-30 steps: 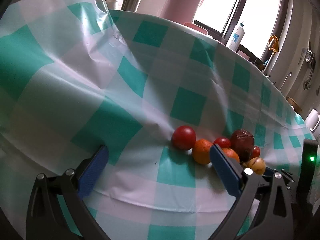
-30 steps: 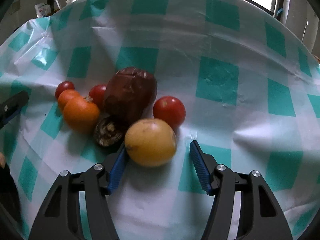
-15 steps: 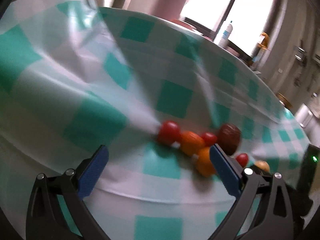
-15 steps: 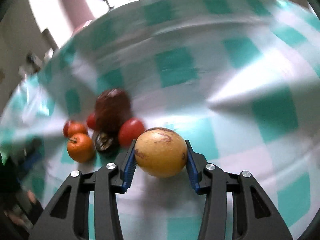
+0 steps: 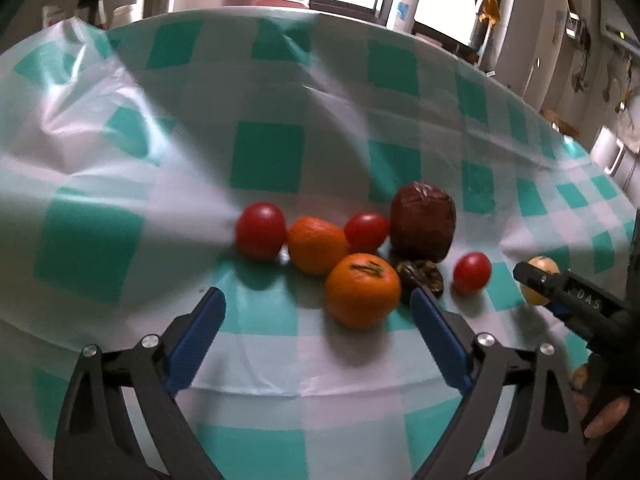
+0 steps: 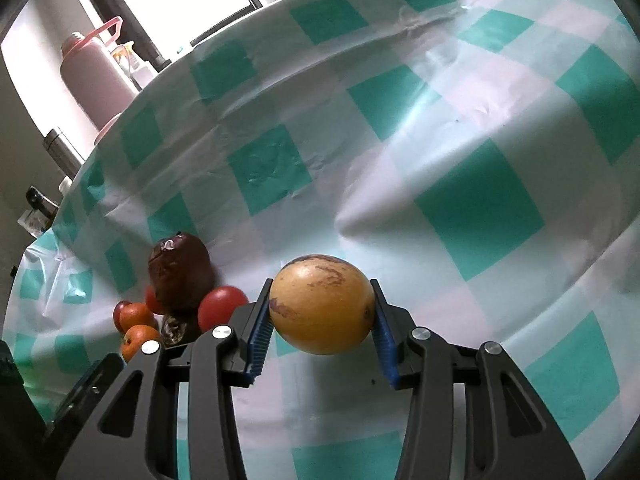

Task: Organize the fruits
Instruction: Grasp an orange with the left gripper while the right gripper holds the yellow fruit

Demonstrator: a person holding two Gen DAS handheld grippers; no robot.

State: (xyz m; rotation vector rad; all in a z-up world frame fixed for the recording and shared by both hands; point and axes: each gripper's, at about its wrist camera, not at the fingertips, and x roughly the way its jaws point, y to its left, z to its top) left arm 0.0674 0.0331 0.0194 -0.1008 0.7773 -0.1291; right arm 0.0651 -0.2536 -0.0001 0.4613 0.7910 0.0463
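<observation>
My right gripper [image 6: 322,316] is shut on a yellow fruit [image 6: 322,304] with brown marks and holds it above the checked cloth; it also shows in the left wrist view [image 5: 538,280]. My left gripper [image 5: 316,320] is open and empty, with a large orange [image 5: 362,290] just ahead between its fingers. Behind it lie a second orange [image 5: 316,244], three red tomatoes [image 5: 260,230] [image 5: 366,232] [image 5: 472,272], a dark red wrinkled fruit [image 5: 422,222] and a small dark shrivelled fruit [image 5: 422,276]. The same pile [image 6: 180,292] shows at the left of the right wrist view.
A teal-and-white checked cloth [image 5: 264,156] covers the table, wrinkled and raised at the far left. A pink bottle [image 6: 96,80] and a white bottle [image 5: 406,6] stand beyond the far edge by the window.
My right gripper has shut on the yellow fruit and lifted it away from the pile to the right. My left gripper has swung towards the pile, staying open.
</observation>
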